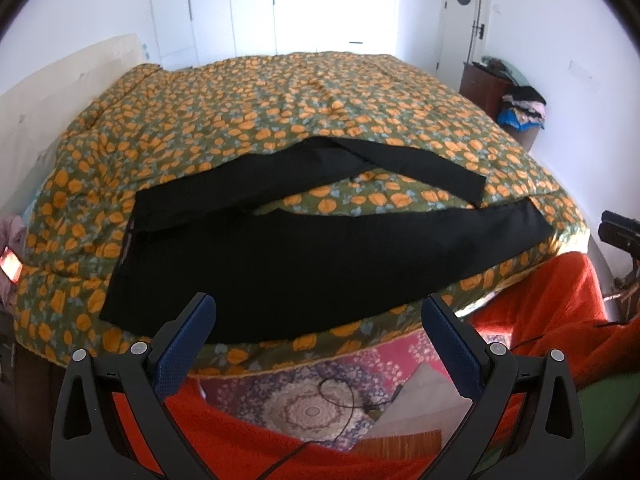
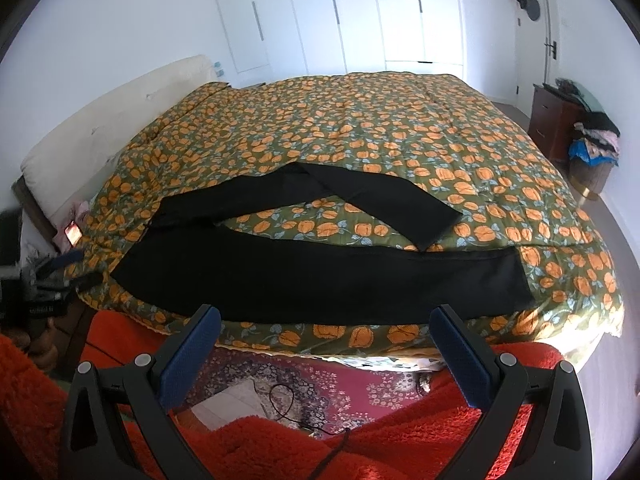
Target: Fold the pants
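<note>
Black pants (image 1: 304, 264) lie spread on the near part of a bed with an orange-flowered green quilt (image 1: 280, 112). One leg runs along the bed's front edge; the other (image 1: 400, 160) lies farther back, bent over itself. The pants also show in the right wrist view (image 2: 320, 276) on the same quilt (image 2: 360, 128). My left gripper (image 1: 318, 312) is open and empty, just in front of the near leg's edge. My right gripper (image 2: 326, 320) is open and empty, just short of the near leg at the bed's front edge.
A patterned pink rug (image 2: 320, 376) and a red fluffy cloth (image 2: 400, 440) lie below the bed's edge. White wardrobe doors (image 2: 360, 20) stand behind the bed. A wooden cabinet (image 2: 552, 120) and a clothes pile (image 2: 596, 136) are at the right. A headboard (image 2: 100, 128) is at the left.
</note>
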`<state>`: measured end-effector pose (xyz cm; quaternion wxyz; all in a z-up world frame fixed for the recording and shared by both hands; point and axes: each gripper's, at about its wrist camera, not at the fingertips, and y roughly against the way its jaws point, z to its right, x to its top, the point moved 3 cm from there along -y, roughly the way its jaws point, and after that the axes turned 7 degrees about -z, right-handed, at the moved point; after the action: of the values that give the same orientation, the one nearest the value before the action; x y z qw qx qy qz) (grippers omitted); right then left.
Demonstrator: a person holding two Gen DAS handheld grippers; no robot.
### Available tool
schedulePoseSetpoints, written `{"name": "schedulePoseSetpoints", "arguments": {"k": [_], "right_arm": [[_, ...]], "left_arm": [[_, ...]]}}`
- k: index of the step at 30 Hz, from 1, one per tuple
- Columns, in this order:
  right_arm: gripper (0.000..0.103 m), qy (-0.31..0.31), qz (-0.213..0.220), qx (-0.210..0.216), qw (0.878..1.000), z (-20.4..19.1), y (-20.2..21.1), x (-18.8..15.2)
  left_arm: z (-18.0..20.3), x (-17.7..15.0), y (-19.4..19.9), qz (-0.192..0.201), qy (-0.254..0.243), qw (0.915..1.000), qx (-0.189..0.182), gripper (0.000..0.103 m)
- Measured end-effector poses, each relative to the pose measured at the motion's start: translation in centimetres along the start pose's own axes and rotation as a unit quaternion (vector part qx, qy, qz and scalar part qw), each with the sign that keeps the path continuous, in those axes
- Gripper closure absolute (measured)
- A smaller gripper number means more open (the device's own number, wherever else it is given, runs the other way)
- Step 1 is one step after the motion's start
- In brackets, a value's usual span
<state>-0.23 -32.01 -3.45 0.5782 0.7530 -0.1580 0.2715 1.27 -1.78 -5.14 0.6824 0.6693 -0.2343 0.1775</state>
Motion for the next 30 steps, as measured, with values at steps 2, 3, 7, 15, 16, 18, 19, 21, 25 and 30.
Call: {"name": "schedulePoseSetpoints", "arguments": {"k": [2, 3, 7, 15, 16, 18, 19, 21, 25, 30], "right_arm": [[0.000, -0.009, -0.001, 0.005, 1.000, 0.1, -0.3, 0.2], [0.000, -0.009, -0.001, 0.008, 1.000, -0.1, -0.5, 0.3], [0.000, 0.003, 0.003, 0.011, 1.000, -1.2, -1.1, 0.7], [0.000, 0.043, 0.006, 0.021, 0.999, -2.8, -2.2, 1.8], [0.000, 0.047, 0.006, 0.023, 0.999, -3.0, -2.3, 1.8], [0.000, 0.058, 0.008, 0.027, 0.998, -3.5, -2.7, 2.0], [0.000, 0.061, 0.008, 0.028, 0.998, -3.7, -2.8, 2.1], [0.000, 0.073, 0.012, 0.032, 0.997, -4.1, -3.3, 2.4], [0.000, 0.130, 0.039, 0.005, 0.991, -3.6, -5.2, 3.7], [0.002, 0.239, -0.009, -0.108, 0.965, 2.9, -14.5, 6.1]], "left_arm": [[-0.1, 0.2, 0.1, 0.004, 0.004, 1.0000, 0.000, 0.000], [-0.2, 0.5, 0.1, 0.008, 0.004, 1.0000, 0.001, 0.000], [-0.1, 1.4, -0.4, 0.013, 0.004, 0.9999, 0.008, 0.000], [0.8, 2.7, -0.8, 0.027, -0.013, 0.9994, 0.016, 0.000], [0.9, 2.8, -0.9, 0.028, -0.014, 0.9994, 0.016, 0.000], [0.8, 3.1, -1.1, 0.027, -0.013, 0.9994, 0.015, 0.000], [0.8, 3.2, -1.2, 0.027, -0.011, 0.9995, 0.015, 0.000], [0.5, 3.4, -1.3, 0.026, -0.006, 0.9995, 0.016, 0.000], [-0.1, 3.6, -1.6, 0.020, 0.012, 0.9996, 0.013, 0.000], [-0.9, 3.1, -1.9, 0.013, 0.027, 0.9993, 0.022, 0.000]]}}
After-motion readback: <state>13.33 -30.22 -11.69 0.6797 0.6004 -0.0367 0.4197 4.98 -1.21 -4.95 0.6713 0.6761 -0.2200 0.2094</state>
